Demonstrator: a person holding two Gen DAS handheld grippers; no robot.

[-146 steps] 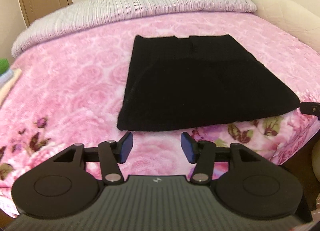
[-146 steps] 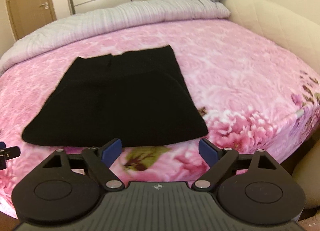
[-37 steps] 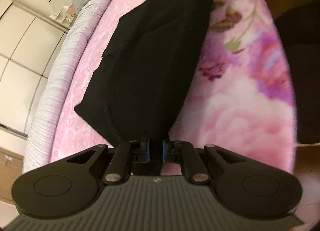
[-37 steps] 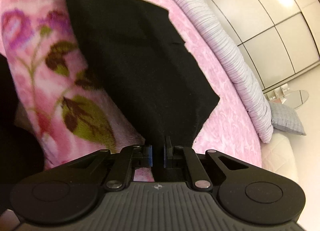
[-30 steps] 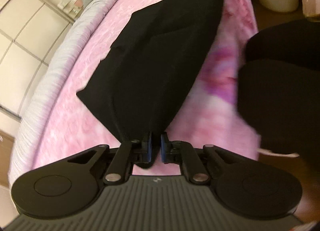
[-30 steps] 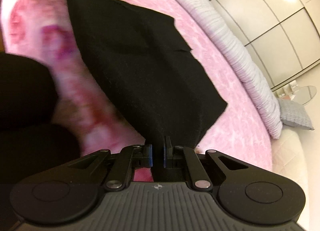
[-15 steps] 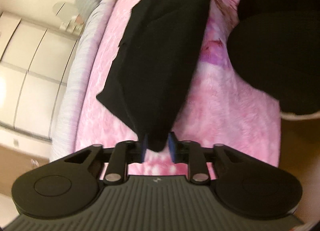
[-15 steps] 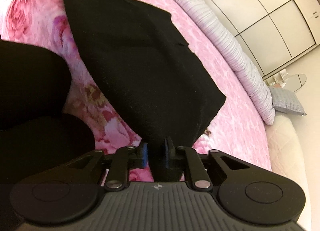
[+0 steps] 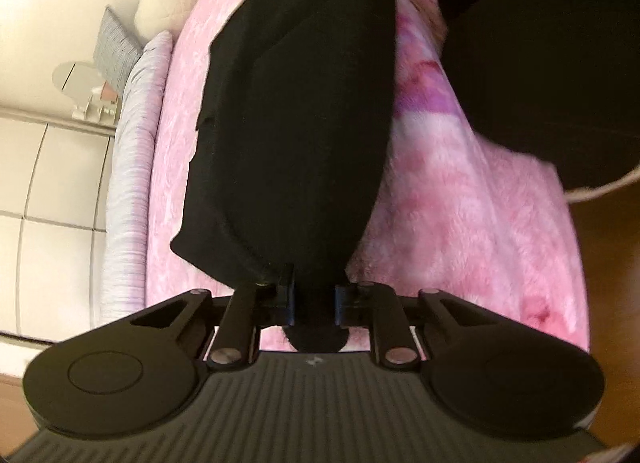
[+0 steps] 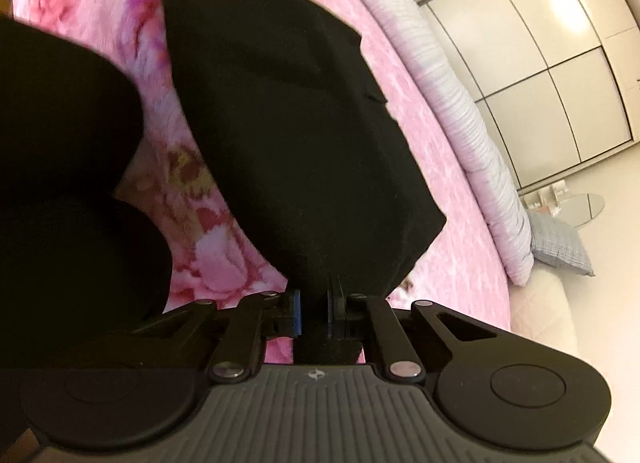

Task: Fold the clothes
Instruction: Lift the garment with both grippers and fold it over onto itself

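Black garment [image 9: 296, 115] hangs pinched at both near corners by left gripper [image 9: 314, 299] and right gripper [image 10: 314, 303] over the pink blanket [image 9: 460, 243]; keep the edge taut and level.

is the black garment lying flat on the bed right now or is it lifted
Partly lifted: both grippers, left gripper and right gripper, pinch the black garment's near edge.

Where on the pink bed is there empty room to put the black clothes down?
Bare pink blanket lies between the black garment and the grey striped bedding. More lies beyond the garment's far end, toward the pillow. The near edge is crowded: both grippers and the person's dark legs.
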